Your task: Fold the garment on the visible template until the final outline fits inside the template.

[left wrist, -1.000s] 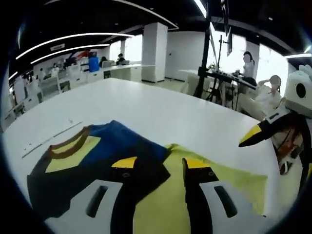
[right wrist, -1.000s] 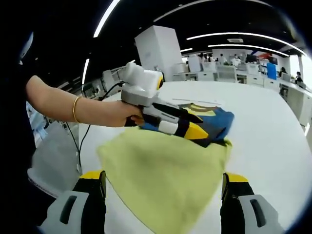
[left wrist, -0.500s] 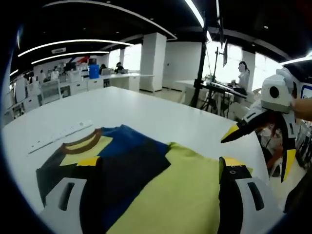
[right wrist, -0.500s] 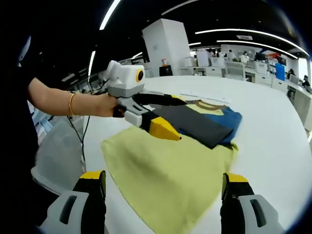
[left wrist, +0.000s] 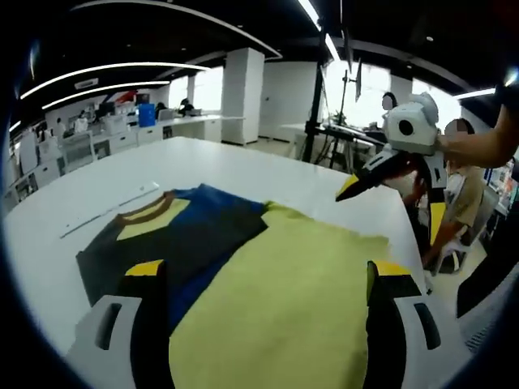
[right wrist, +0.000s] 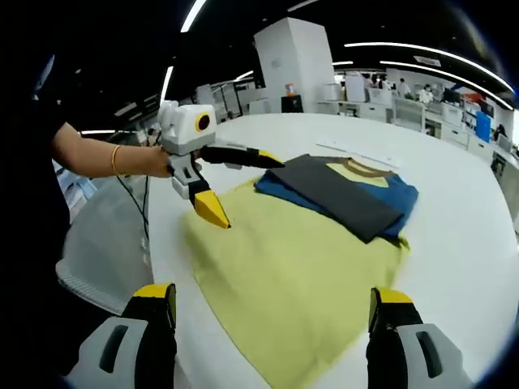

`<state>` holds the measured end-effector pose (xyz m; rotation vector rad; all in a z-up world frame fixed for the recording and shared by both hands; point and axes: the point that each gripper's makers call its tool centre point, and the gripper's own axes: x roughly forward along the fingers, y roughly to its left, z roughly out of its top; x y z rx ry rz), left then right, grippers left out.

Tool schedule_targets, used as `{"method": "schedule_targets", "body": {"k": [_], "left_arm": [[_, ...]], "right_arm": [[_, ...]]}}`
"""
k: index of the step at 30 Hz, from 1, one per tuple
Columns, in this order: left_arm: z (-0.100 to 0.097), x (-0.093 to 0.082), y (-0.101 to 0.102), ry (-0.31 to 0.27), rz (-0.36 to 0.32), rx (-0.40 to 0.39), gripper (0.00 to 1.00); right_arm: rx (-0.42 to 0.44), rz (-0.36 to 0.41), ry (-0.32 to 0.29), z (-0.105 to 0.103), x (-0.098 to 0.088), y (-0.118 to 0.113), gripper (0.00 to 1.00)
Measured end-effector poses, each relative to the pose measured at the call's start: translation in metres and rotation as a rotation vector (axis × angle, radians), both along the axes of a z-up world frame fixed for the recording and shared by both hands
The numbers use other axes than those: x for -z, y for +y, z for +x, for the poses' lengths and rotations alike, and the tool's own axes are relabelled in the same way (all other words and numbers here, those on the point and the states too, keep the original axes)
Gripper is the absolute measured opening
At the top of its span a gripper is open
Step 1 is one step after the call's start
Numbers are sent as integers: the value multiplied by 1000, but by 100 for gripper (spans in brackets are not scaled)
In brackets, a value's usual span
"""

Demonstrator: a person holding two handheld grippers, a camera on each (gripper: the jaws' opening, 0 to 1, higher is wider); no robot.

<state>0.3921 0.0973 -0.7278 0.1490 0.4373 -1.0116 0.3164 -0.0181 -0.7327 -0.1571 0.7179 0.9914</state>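
- Both grippers hold nothing: the left gripper [right wrist: 223,188] hangs spread above the shirt's near edge, and the right gripper [right wrist: 274,324] is spread wide, jaws apart over the hem.
- On the white table [right wrist: 454,243] lies the garment [right wrist: 300,251], a yellow shirt; its dark blue sleeve and collar end [right wrist: 345,190] is folded in over the body.
- Roughly one fold looks done; the long yellow body remains to be folded.
- No template outline is clear to me, perhaps hidden under the cloth.
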Motion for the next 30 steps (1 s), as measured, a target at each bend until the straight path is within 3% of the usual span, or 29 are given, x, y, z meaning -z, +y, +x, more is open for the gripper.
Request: {"method": "schedule_targets", "body": {"k": [9, 22, 30], "left_arm": [[-36, 12, 37, 27, 30, -4, 98], [-77, 31, 77, 45, 135, 15, 84], [-91, 42, 101, 69, 174, -14, 75]], "right_arm": [[-41, -40, 15, -14, 7, -3, 93], [-61, -124, 31, -27, 30, -15, 79], [-76, -186, 42, -36, 44, -30, 68]]}}
